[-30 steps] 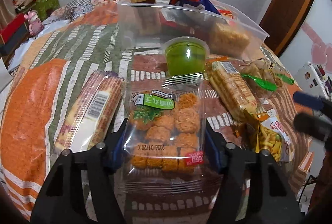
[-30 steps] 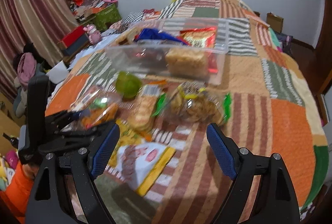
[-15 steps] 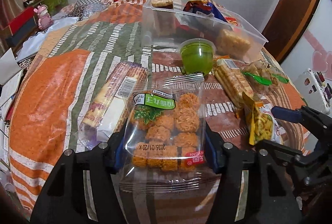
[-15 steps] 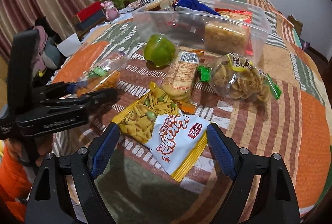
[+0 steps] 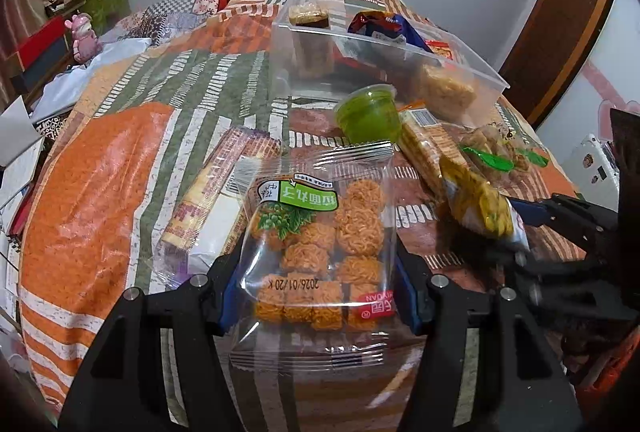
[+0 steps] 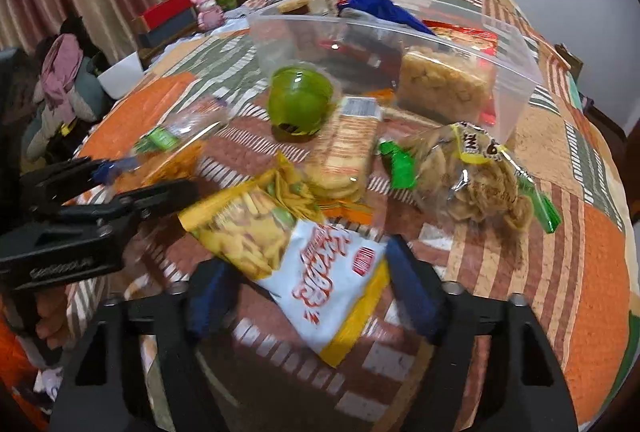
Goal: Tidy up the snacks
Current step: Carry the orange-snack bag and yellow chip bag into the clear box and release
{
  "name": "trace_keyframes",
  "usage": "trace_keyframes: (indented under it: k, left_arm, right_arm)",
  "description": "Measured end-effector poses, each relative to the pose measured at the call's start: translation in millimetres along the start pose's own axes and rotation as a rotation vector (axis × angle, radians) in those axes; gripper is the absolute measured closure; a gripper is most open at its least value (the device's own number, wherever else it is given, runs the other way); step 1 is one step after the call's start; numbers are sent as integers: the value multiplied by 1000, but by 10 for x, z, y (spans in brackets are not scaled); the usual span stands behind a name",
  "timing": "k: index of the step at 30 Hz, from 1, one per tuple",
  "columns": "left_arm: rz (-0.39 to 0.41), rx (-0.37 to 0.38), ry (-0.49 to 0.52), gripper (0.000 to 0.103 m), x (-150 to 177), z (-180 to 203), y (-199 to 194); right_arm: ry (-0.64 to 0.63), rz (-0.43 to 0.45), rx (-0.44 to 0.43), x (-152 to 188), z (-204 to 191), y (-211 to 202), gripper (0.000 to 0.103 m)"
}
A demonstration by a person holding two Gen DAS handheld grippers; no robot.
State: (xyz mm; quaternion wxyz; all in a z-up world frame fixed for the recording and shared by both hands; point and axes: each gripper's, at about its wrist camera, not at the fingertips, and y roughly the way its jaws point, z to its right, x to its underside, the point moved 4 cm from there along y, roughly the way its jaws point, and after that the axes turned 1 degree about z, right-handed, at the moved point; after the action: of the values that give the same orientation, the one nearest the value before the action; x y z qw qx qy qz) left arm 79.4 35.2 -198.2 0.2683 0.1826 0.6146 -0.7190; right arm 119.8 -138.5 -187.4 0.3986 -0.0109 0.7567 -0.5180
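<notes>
My left gripper (image 5: 318, 280) is shut on a clear bag of orange noodle balls (image 5: 320, 232) and holds it above the patchwork bedspread. My right gripper (image 6: 312, 288) is closed on a white-and-yellow snack bag (image 6: 304, 260) lying on the bedspread. A clear plastic bin (image 5: 384, 60) with several snacks in it stands farther back; it also shows in the right wrist view (image 6: 400, 60). A green cup (image 6: 300, 100), a cracker pack (image 6: 348, 152) and a bag of chips (image 6: 472, 176) lie in front of the bin.
A long wrapped biscuit pack (image 5: 216, 200) lies left of the noodle bag. The left gripper (image 6: 100, 208) shows at the left of the right wrist view. Boxes and a pink toy (image 5: 84, 36) stand off the bed's far left.
My right gripper has moved forward and closed around the white-and-yellow snack bag. My left gripper has kept hold of the noodle-ball bag and shifted a little left.
</notes>
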Motion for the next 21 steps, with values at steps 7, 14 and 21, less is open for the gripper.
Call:
trace_keyframes:
  k: [7, 14, 21]
  left_arm:
    - [36, 5, 8, 42, -102, 22, -99]
    - [96, 15, 32, 42, -299, 116, -223]
    - [155, 28, 43, 42, -602, 198, -282]
  right_arm:
    - [23, 54, -25, -59, 49, -144, 74]
    - [43, 112, -38, -179, 112, -369, 78]
    - [55, 184, -24, -389, 222, -572, 79]
